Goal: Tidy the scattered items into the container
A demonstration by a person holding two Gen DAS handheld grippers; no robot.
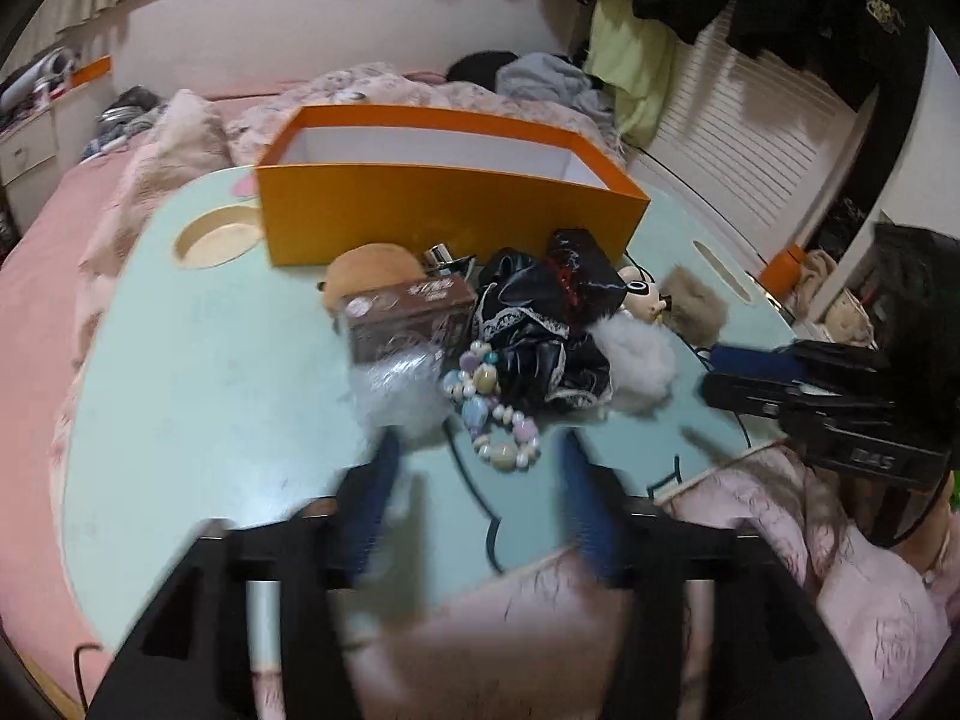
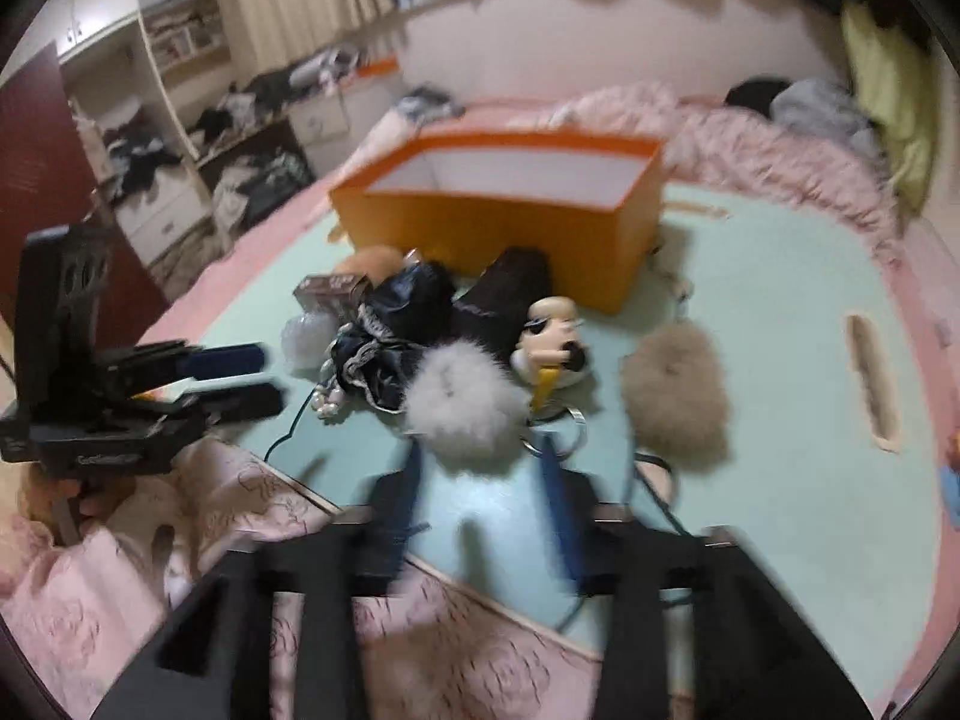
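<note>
inside, the orange box (image 1: 444,228) looks empty; both grippers' fingers (image 1: 384,468) apart, holding nothing.

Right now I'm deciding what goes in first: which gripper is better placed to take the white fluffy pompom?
Right. The right gripper is open with the white pompom just ahead of its fingertips; the left gripper faces the bead bracelet instead.

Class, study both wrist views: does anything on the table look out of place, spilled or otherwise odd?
Yes. The orange box looks empty from here, while the things meant for it lie heaped in front of it: a bead bracelet, black lacy fabric, a brown carton, a white pompom and a small figurine. Nothing looks broken.
</note>
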